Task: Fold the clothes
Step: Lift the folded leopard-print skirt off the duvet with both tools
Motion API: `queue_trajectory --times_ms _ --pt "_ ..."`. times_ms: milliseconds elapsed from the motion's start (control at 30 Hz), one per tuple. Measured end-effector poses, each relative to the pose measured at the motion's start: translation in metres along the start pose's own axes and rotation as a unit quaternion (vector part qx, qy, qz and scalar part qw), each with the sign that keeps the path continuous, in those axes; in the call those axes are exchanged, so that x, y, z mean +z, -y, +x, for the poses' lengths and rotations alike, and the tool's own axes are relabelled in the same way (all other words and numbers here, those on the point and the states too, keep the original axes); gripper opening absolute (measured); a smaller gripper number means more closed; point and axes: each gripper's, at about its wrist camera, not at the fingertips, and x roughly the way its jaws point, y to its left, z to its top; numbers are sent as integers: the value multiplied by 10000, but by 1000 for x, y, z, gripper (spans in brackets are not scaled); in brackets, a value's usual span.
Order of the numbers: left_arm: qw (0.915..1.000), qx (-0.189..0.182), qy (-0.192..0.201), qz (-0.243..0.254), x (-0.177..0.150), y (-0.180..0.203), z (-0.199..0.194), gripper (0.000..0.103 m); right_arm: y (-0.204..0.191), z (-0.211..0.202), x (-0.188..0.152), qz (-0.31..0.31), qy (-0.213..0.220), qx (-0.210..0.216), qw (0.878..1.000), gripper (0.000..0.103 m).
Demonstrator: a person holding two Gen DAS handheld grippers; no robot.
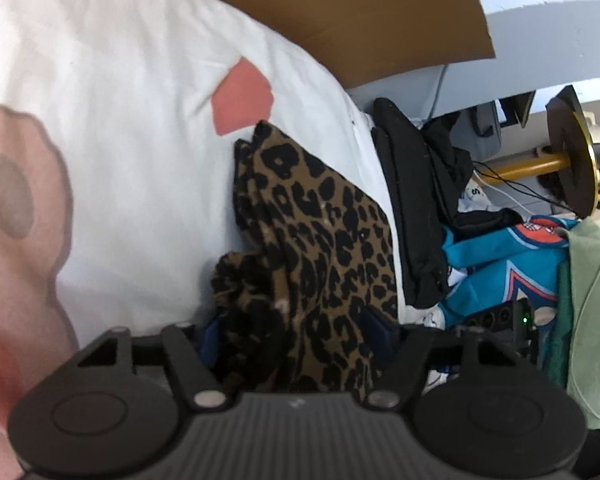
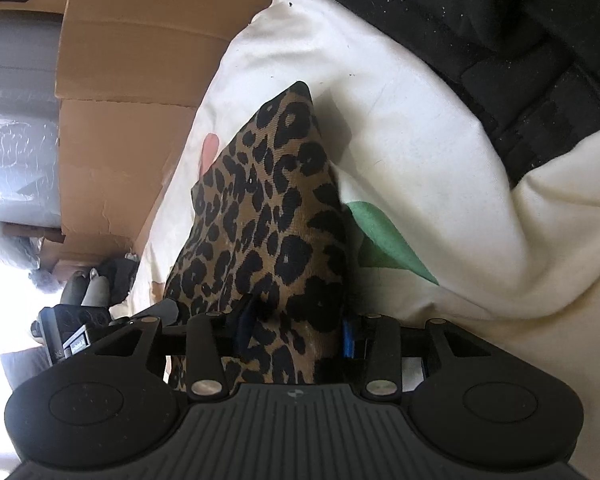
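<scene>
Left wrist view: my left gripper (image 1: 296, 332) has its two fingers closed in on the leopard-print garment (image 1: 320, 240), the cloth bunched between the blue pads (image 1: 380, 328). From there the garment runs away from me across the white bedsheet (image 1: 140, 120), several layers stacked at its far edge. A salmon patch (image 1: 242, 96) printed on the sheet sits just beyond the garment's far tip. To the right lies a black garment (image 1: 412, 208), and further right a blue jersey (image 1: 500, 264) with a pale green cloth (image 1: 592, 300) beside it. A cardboard sheet (image 1: 340, 8) stands at the far side of the bed.

Right wrist view: my right gripper (image 2: 296, 332) also pinches the leopard-print garment (image 2: 268, 216), fabric pulled through between the fingers; the left pad is mostly buried in cloth, so how tightly it clamps I can only judge roughly. The garment rises to a point ahead of me over the white bedsheet (image 2: 440, 160). A green printed shape (image 2: 384, 240) on the sheet shows just right of it. Black clothing (image 2: 500, 32) lies at the far right, a cardboard box (image 2: 128, 120) on the left.
</scene>
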Motion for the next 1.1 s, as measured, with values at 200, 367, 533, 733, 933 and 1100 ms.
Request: queue_trajectory --times_ms 200,367,533,733,933,1100 --pt "9994 322 -43 86 0 2 1 39 -2 3 -3 -35 38 -78 10000 29" --pt "9973 687 -26 251 -1 16 -1 32 -14 1 -5 -316 69 -269 9991 15" --pt "9936 1002 70 518 -4 35 -9 29 -27 -3 -8 -713 115 -510 9961 9" --pt "9876 1328 273 794 -9 63 -31 28 -52 -20 -13 -1211 403 -544 9903 8" --pt "9798 1636 508 1035 -10 95 -50 28 -74 -30 -15 -1613 670 -465 9835 7" --pt "9718 1875 631 1286 -7 126 -67 28 -94 -47 -16 -2007 883 -411 9748 7"
